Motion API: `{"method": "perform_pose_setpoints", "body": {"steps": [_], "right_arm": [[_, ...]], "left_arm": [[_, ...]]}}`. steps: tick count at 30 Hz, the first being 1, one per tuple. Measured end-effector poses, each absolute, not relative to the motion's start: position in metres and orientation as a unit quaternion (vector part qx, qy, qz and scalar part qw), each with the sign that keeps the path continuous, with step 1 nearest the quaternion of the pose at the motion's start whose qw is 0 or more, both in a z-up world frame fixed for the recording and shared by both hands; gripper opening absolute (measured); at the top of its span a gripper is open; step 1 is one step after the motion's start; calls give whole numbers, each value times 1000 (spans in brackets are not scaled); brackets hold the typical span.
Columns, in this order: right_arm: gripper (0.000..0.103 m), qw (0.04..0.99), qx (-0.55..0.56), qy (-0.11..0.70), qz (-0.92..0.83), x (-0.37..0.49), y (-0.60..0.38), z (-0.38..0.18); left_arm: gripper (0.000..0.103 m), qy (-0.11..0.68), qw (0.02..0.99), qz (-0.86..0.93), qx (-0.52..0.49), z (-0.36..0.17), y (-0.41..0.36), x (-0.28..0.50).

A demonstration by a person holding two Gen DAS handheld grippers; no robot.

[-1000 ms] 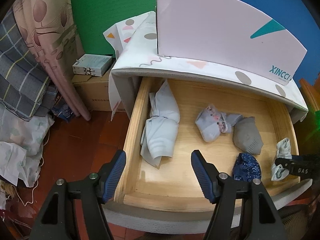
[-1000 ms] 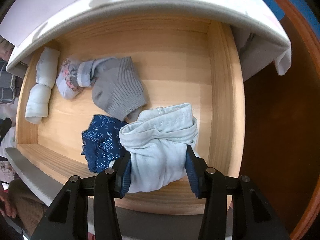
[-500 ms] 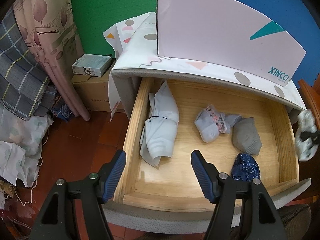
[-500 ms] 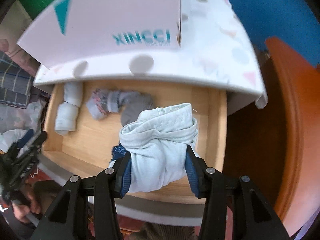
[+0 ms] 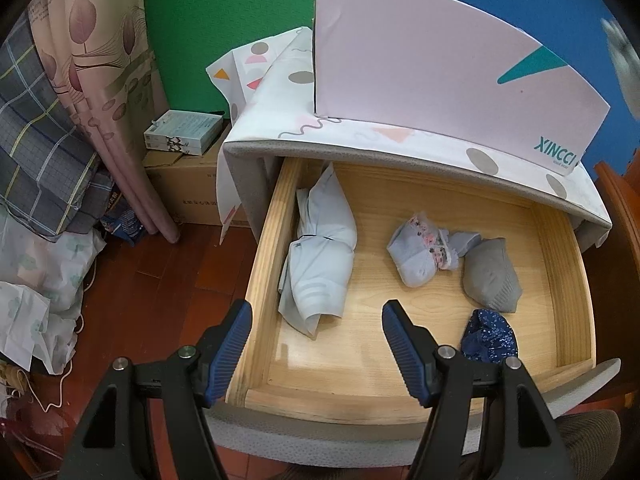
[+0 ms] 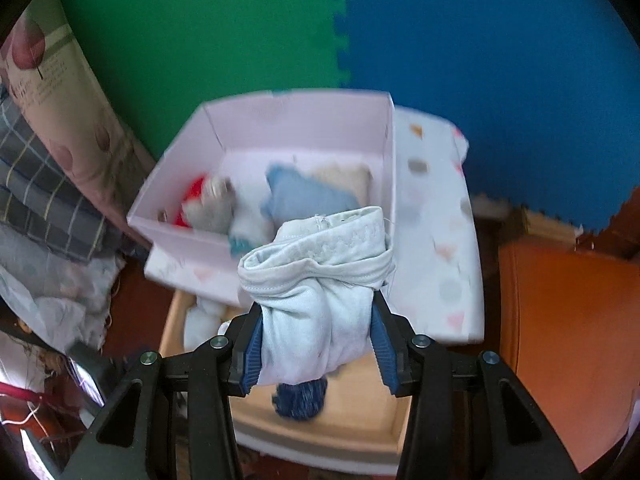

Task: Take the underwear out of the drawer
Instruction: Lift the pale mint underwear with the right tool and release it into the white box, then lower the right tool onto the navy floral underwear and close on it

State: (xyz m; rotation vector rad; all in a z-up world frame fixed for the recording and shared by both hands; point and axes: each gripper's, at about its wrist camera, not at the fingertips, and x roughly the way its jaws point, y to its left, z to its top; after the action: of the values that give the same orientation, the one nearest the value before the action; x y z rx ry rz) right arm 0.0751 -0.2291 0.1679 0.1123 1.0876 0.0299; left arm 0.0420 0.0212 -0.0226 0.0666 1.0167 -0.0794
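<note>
My right gripper [image 6: 318, 350] is shut on a rolled pale blue pair of underwear [image 6: 320, 292] and holds it high above the open wooden drawer [image 6: 352, 416], in front of the pink box [image 6: 280, 136]. The held underwear shows as a blur at the top right of the left wrist view [image 5: 622, 60]. My left gripper [image 5: 316, 340] is open and empty above the drawer's [image 5: 260, 280] front left corner. In the drawer lie a light blue roll [image 5: 320, 264], a floral roll [image 5: 420, 252], a grey roll [image 5: 492, 276] and a dark blue piece [image 5: 488, 340].
The pink box on the cabinet top [image 6: 436, 240] holds several folded garments. A curtain [image 5: 108, 92] and piled fabrics [image 5: 36, 148] stand to the left, with cardboard boxes [image 5: 184, 188] on the floor. An orange-brown wooden piece [image 6: 568, 340] is to the right.
My right gripper has risen out of the drawer with the pale blue underwear and now faces the pink box from above. My left gripper has stayed in place.
</note>
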Motion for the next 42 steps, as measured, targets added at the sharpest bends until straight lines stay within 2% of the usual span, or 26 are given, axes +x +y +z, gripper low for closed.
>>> {"method": "perform_pose_setpoints", "body": {"steps": [8,19,25,30,42], "right_arm": [[44,857,41,513,18,143,-191,165],[46,846,13,531,31,194,-143,130],[50,842,5,538,35,196,-134,122],[60,848,5,530,34,189,-136,132],[63,852,15,522,42,140,-157,156]], "left_arm": [[69,485,873,-36,38,-23,20,41],[69,485,873,-37,41,-23,20,42],[69,486,872,-39,46,-24,20,41],[69,486,872,-37,47,-24,19,41],[69,492,868,-37,53,-27,19,42]]}}
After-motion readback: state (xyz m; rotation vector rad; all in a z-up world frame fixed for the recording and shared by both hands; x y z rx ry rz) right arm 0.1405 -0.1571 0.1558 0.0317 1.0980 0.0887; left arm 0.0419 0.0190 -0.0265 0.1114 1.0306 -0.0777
